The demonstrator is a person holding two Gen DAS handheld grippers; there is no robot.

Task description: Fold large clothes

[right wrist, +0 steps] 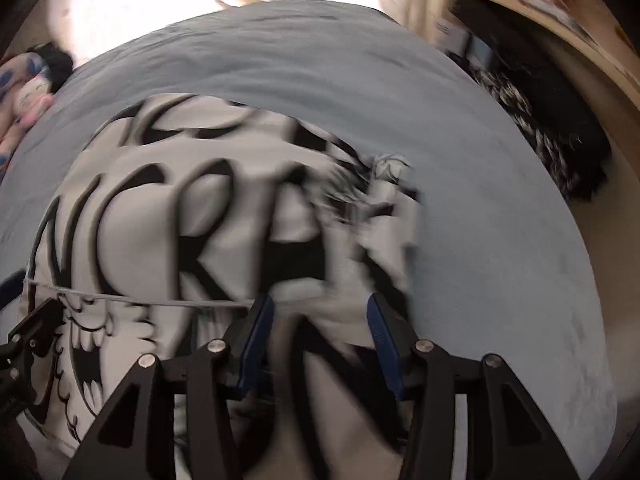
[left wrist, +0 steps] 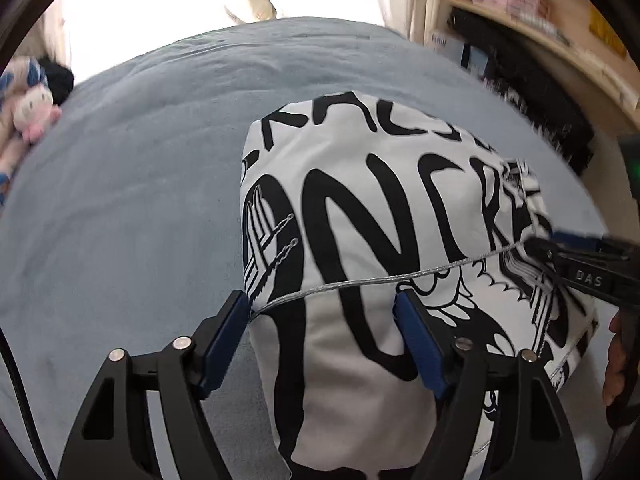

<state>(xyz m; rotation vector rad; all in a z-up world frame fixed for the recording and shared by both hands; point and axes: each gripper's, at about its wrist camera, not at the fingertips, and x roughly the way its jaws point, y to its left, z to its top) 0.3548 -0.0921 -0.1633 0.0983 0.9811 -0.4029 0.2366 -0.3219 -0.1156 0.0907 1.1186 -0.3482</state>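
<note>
- The soft white shirt with big black letters [left wrist: 360,208] lies folded on my grey-blue bed cover [left wrist: 140,160].
- My left gripper [left wrist: 320,316] is wide apart, holding nothing.
- My right gripper [right wrist: 320,320] at 3 o'clock is apart too.
- The cloth is light and floppy.
- I would pinch the stitched hem [left wrist: 360,284].

A bed [left wrist: 152,152] covered in grey-blue bedding carries a folded white garment [left wrist: 360,208] with bold black lettering near its right edge; a plush toy [left wrist: 32,112] lies at its far left corner.
</note>
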